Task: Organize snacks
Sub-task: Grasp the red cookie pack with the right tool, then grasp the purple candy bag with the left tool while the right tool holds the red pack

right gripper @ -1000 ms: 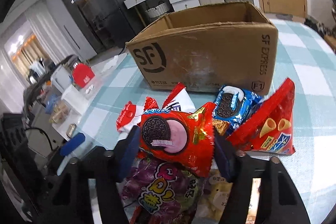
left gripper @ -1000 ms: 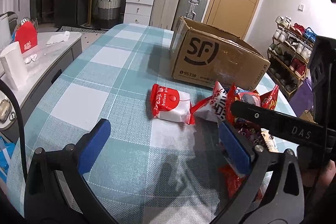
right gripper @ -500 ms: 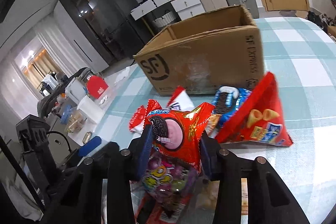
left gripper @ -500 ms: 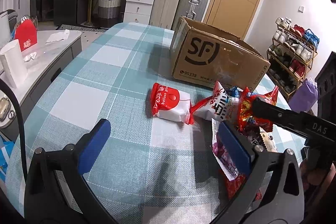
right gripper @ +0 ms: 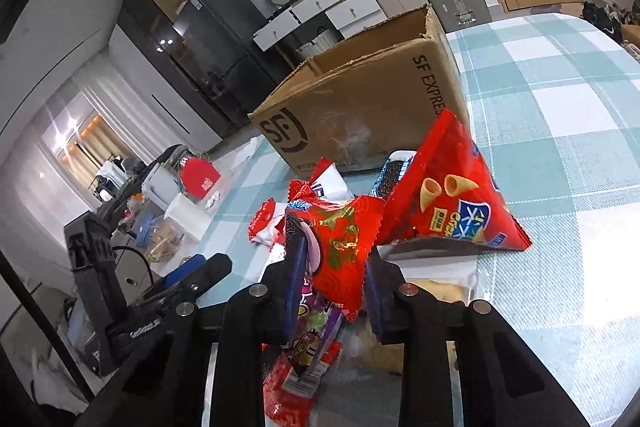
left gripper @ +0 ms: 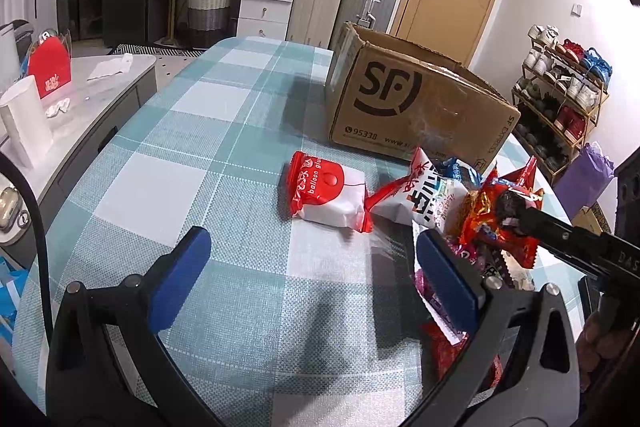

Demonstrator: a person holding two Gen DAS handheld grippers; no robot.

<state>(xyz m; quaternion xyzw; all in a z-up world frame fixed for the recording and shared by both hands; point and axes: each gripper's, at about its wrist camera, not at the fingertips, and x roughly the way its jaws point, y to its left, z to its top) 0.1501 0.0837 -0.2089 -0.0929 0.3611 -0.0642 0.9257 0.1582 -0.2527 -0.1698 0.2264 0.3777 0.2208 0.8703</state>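
moved: right gripper jaws have just been closing, now pinch the red cookie pack | left gripper gapes empty | progress: cardboard box at 12 o'clock, contents unseen; snack pile unsorted.

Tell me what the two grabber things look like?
Both are black plastic frames with two fingers. The left hand-held gripper has blue pads and silver bolts. The right hand-held gripper has dark blue pads, silver bolts, and white letters "DAS" on its side in the left view. A black cable curves at the left.
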